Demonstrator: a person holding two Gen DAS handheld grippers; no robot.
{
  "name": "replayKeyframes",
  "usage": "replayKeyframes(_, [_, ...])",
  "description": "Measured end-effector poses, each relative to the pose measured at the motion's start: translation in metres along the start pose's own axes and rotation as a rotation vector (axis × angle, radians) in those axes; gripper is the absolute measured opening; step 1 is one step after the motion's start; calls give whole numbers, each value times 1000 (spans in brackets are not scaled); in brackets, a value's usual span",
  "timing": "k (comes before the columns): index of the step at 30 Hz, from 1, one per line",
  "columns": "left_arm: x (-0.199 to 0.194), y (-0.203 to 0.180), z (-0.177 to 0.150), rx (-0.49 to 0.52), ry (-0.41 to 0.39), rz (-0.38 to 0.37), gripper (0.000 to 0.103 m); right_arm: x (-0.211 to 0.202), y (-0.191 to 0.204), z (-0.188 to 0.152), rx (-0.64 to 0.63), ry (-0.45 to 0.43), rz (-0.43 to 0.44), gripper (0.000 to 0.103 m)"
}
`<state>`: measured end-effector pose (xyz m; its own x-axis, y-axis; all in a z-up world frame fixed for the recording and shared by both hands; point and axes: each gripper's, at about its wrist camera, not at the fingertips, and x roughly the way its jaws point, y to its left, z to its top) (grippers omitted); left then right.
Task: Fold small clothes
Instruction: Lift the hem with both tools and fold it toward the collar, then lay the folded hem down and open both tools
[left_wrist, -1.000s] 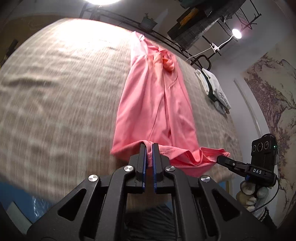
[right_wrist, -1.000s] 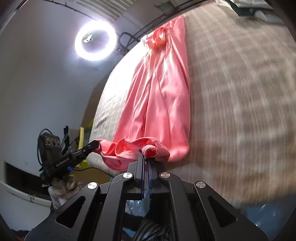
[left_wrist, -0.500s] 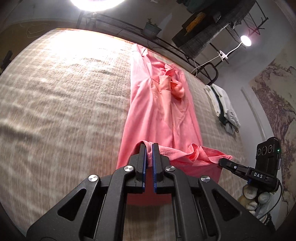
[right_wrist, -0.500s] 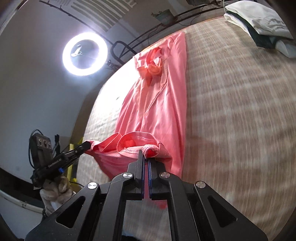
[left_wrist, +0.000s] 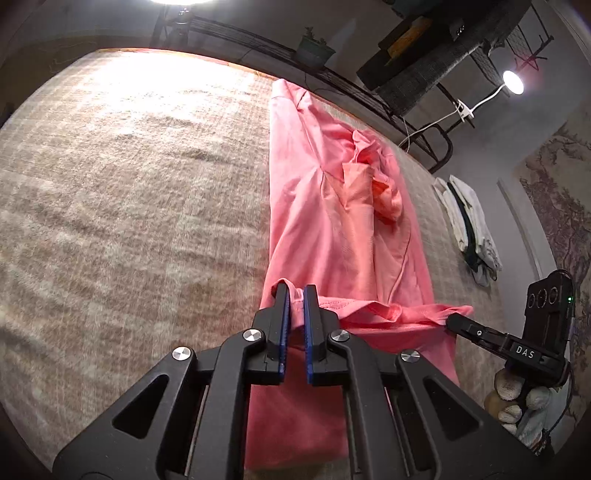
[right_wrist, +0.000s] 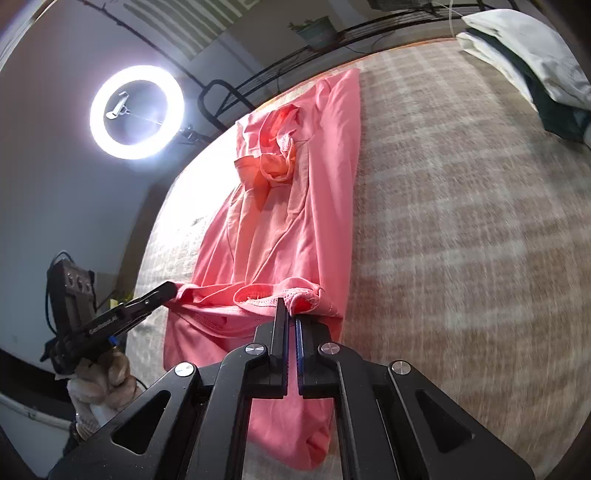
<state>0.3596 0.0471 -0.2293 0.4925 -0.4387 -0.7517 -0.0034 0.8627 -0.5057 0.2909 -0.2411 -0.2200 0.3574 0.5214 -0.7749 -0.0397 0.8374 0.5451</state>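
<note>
beige checked bedcover (left_wrist: 129, 192) fills both fisheye views, blurred toward the near edge; a ring light (right_wrist: 136, 112) glows on the wall beyond the left gripper in the right-wrist view, and a small lamp (left_wrist: 512, 82) shines far ahead and to the right of the left gripper.

hidden or unclear: the pink garment (left_wrist: 332, 229) passes under each gripper's body, so its near end is cut off in both views. a bunched lump near its far end cannot be identified as sleeve or collar. folded white and dark clothes (left_wrist: 469, 225) lie well to the right of the garment, partly out of frame in the right-wrist view (right_wrist: 535, 55).

change from one second earlier: more bedcover now shows below and around the garment, and the far rail and potted plant (left_wrist: 314, 46) have come into fuller view; the lifted hem sits further over the garment's length.

left gripper (left_wrist: 294, 295): jaws nearly closed, pinching the hem's left corner, raised off the cover. right gripper (right_wrist: 291, 308): jaws nearly closed on the hem's right corner; also seen from the left-wrist view (left_wrist: 452, 319), tip buried in cloth. the hem hangs taut between the two, the rest lying flat ahead of them.
</note>
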Motion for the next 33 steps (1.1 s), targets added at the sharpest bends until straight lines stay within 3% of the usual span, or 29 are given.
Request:
replayKeyframes(1, [-1,1,3,4,3,-7,9,2,-1,3,-3,1,-6,4])
replayKeyframes(2, [-4,1,5,10,-2,-9,21,0,-2,5,-3,2,-10,4])
replayKeyframes(4, [-19,0,6,38,-53,3,33,-5,-4,8,-3,-20,-13,8])
replayKeyframes(7, [-40,-5,1,113,-78,-8,33,-26,1,1,-47,-70,11,8])
replayKeyframes(10, [-42,-12,-9,189,-41,-7,33,-31,14,-14,-116,-42,48,8])
replayKeyframes(13, [-27,-21,-23,257,41,-11,32,-24,28,-28,-203,6,65,8])
replayKeyframes(17, [3,-28,-37,339,144,62,28,4,35,-36,-272,100,27,8])
replayKeyframes(21, [26,-30,-24,311,158,54,28,27,29,-28,-273,115,-8,8])
replayKeyframes(25, [38,-30,6,193,30,39,28,33,22,-3,-242,41,-21,8])
replayKeyframes(29, [32,-22,25,113,-44,72,28,29,11,25,-176,-60,-116,8])
replayKeyframes(31, [24,-21,23,118,-47,62,28,21,8,27,-172,-73,-131,8])
replayKeyframes(33, [13,-20,16,156,-41,74,28,8,5,22,-170,-68,-128,18])
